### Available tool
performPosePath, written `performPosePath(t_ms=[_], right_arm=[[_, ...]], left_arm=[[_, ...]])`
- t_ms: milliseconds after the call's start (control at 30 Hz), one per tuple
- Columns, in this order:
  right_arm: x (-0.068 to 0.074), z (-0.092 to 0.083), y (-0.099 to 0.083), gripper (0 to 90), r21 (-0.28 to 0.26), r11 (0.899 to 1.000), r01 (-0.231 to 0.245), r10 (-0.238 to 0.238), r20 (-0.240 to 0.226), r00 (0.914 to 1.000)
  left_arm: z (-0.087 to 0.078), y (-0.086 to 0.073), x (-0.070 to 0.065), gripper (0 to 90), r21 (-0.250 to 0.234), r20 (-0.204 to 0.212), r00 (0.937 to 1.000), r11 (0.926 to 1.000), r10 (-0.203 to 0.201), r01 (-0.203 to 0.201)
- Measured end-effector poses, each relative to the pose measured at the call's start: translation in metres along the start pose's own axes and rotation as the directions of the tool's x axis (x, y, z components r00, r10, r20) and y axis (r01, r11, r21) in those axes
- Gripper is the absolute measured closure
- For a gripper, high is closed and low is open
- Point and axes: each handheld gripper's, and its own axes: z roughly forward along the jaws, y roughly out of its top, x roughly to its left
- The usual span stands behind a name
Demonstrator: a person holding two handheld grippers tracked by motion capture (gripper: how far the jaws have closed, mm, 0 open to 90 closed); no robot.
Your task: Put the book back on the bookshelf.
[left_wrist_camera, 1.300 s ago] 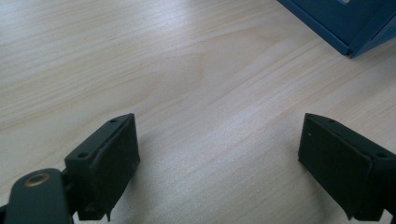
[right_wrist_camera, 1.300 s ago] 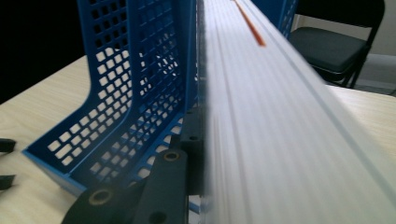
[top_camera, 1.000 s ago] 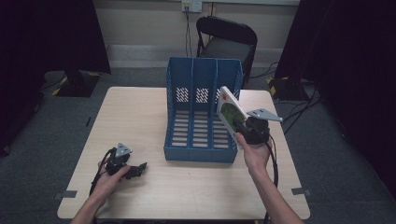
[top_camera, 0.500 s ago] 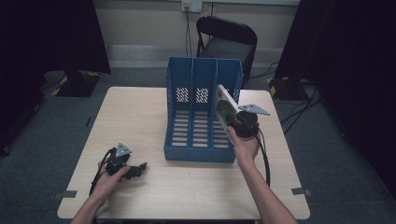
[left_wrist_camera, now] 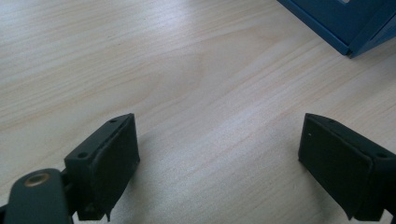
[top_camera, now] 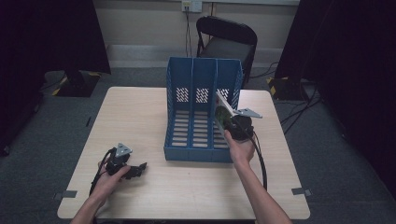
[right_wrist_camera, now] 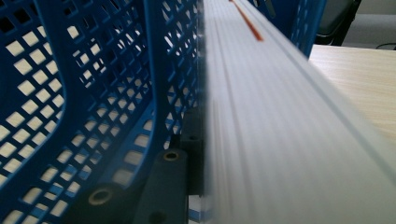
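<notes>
A blue three-slot file rack [top_camera: 180, 77] stands in the middle of the wooden table [top_camera: 140, 116]. My right gripper [top_camera: 235, 122] is shut on a thin book [top_camera: 222, 108] with a green cover, tilted over the rack's right slot. In the right gripper view the book's white page edges [right_wrist_camera: 280, 121] run close along the rack's mesh wall [right_wrist_camera: 93, 70], one black jaw pressed to its left side. My left gripper [top_camera: 136, 170] rests on the table at the front left, open; its jaws [left_wrist_camera: 219, 140] stand wide apart over bare wood.
A black folding chair [top_camera: 226, 37] stands behind the table. The rack's front corner [left_wrist_camera: 348, 42] lies ahead and to the right of the left gripper. A black cable [top_camera: 260, 163] trails along the right forearm. Bare tabletop surrounds the rack.
The right hand has carried the book left and down, closer to the rack's right slot. The left hand and its gripper have stayed in place.
</notes>
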Motion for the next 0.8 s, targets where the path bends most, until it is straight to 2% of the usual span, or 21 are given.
performPosePath(t_ms=[267, 367, 433, 533, 800], right_arm=[[-0.004, 0.008, -0.011, 76.3, 0.043, 0.999, -0.014, 0.014, -0.012, 0.9998], [-0.001, 0.011, -0.013, 76.2, 0.065, 0.998, -0.010, 0.010, 0.009, 0.9999], [-0.002, 0.011, -0.013, 76.1, 0.059, 0.998, -0.022, 0.023, -0.003, 0.9997], [-0.002, 0.011, -0.013, 76.0, 0.058, 0.998, -0.006, 0.006, 0.004, 1.0000], [-0.004, 0.008, -0.020, 75.4, 0.046, 0.999, -0.016, 0.016, 0.000, 0.9999]], left_arm=[[0.000, 0.000, 0.000, 11.6, 0.000, 0.000, 1.0000, 1.0000, -0.001, 0.001], [0.000, 0.000, 0.000, 11.5, -0.001, 0.000, 1.0000, 1.0000, -0.002, 0.002], [0.000, 0.000, 0.000, 11.1, 0.001, -0.001, 1.0000, 1.0000, -0.001, 0.001], [0.000, 0.000, 0.000, 11.0, 0.002, 0.000, 1.0000, 1.0000, 0.002, -0.002], [0.000, 0.000, 0.000, 11.0, 0.002, 0.000, 1.0000, 1.0000, 0.000, 0.000]])
